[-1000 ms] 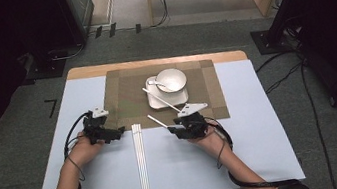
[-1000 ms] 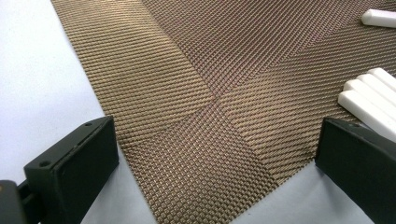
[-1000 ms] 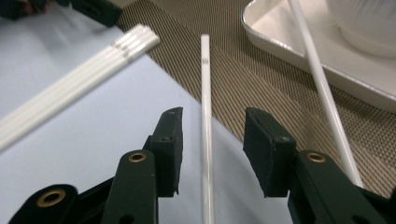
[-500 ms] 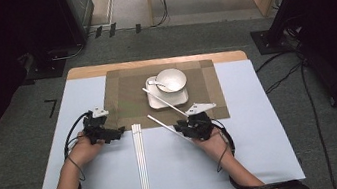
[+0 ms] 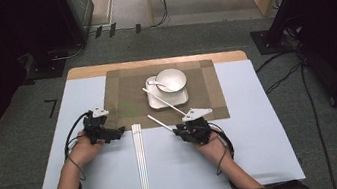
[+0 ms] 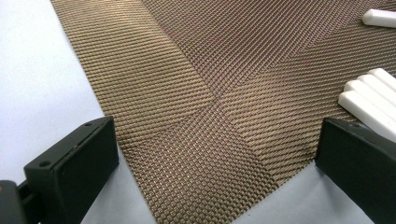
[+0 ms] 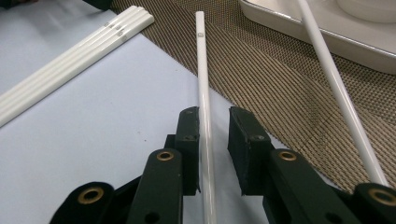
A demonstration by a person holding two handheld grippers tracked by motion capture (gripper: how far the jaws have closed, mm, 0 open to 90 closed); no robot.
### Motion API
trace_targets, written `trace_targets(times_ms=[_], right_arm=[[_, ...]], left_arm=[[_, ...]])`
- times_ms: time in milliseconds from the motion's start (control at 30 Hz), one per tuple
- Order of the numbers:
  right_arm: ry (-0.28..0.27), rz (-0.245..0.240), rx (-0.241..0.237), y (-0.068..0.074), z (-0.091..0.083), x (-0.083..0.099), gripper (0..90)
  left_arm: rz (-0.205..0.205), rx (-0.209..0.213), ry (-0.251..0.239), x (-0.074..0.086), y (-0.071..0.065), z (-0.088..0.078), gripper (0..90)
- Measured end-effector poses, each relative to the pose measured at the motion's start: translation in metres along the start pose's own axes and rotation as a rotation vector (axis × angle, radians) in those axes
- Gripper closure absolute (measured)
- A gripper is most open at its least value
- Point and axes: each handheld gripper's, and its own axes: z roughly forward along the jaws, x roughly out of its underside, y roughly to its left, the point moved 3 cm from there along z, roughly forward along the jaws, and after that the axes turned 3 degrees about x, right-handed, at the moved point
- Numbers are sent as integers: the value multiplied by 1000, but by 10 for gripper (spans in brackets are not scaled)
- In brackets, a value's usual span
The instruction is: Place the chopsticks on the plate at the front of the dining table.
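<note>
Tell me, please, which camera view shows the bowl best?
The high view: the whole white bowl shows on its square plate on the woven mat. The right gripper view catches a sliver of the bowl at its top edge.

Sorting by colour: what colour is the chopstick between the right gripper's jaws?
White chopstick, clearest in the right gripper view.

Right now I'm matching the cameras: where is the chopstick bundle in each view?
High view: chopstick bundle at centre, below the mat.
Left gripper view: its ends at the right edge.
Right gripper view: upper left.
Shared landmark: woven mat.
</note>
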Motion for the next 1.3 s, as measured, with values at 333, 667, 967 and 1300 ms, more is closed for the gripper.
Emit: trace_targets(times_ms=[333,667,967,1300], right_arm=[[9,-13,17,-1,5,1,818],[10,-1,28,-2,5,1,852],[12,16,13,-3,5,1,853],[19,1,14,-3,5,-1,856]], left_arm=[[1,0,0,0,0,0,0],[1,0,-3,0,0,0,0],[1,0,-4,0,0,0,0],[1,1,-5,0,0,0,0]])
